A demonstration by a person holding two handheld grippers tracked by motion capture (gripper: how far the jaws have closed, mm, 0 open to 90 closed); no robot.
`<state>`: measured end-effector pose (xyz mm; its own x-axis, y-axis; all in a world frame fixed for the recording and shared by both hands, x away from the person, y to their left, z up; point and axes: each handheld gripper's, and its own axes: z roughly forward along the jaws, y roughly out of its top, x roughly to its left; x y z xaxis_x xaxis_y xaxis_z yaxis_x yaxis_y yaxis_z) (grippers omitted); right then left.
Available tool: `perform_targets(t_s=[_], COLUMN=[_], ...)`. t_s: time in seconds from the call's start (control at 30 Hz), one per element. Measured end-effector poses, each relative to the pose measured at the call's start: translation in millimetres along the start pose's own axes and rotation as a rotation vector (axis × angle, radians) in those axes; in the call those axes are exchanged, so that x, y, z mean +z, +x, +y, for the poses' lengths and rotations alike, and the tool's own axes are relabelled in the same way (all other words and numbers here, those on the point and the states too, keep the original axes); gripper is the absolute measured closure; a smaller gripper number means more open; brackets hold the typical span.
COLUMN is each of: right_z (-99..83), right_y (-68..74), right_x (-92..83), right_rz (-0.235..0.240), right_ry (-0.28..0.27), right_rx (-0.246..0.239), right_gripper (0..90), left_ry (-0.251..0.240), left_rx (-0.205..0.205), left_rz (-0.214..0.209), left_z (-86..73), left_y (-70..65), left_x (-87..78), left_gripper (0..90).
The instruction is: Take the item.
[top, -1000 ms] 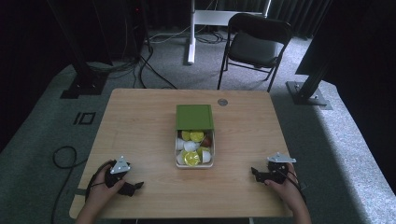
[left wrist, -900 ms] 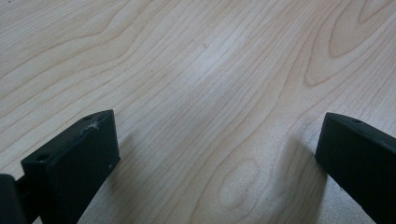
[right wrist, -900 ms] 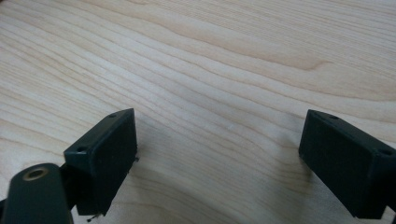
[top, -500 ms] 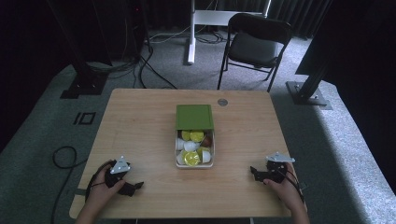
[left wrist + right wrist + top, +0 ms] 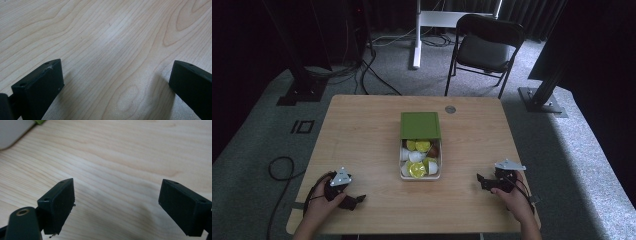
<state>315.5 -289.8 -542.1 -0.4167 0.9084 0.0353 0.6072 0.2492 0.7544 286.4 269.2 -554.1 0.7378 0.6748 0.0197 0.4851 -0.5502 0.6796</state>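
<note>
A white box [image 5: 402,169] holding several yellow, white and brown capsules [image 5: 417,169] sits mid-table, its green lid [image 5: 420,125] slid back over the far half. At the near left, a hand rests my left gripper [image 5: 354,200] on the wood, pointing right. Its jaws stand wide apart over bare wood [image 5: 117,75]. At the near right, my right gripper [image 5: 482,181] points left toward the box. It is open and its jaws have just been closing a little, with nothing between them [image 5: 117,195]. A corner of the box [image 5: 12,132] shows at the top left of the right gripper view.
A small round grey disc [image 5: 450,109] lies near the wooden table's far edge [image 5: 362,97]. A black folding chair [image 5: 484,47] stands behind the table. A cable loop [image 5: 277,167] lies on the carpet at the left. Bare wood lies between each gripper and the box.
My right hand has shifted very slightly. The left hand and the box have stayed put.
</note>
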Motion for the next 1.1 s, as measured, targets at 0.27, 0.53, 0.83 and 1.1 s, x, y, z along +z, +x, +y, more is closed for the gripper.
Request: perform_targets(t_s=[0.27,0.53,0.83,1.1], right_z=[16.3,36.6,63.7,90.2], right_y=[8.3,20.5,42.4,62.8], right_x=[-8.1,-17.9,-23.3,-24.8], right_rz=[0.008,0.043,0.095,0.138], right_ry=[-0.03,-0.079,-0.127,-0.179], right_rx=[-0.025,-0.046,-0.088,-0.13], right_gripper=[13.3,13.3,13.4,13.5], left_ry=[0.0,0.0,0.0,-0.001], left_rx=[0.0,0.0,0.0,-0.002], left_rz=[0.0,0.0,0.0,0.0], left_z=[0.0,0.0,0.0,0.0], left_y=[0.0,0.0,0.0,-0.1], left_x=[0.0,0.0,0.0,0.1], left_gripper=[0.5,0.5,0.5,0.5])
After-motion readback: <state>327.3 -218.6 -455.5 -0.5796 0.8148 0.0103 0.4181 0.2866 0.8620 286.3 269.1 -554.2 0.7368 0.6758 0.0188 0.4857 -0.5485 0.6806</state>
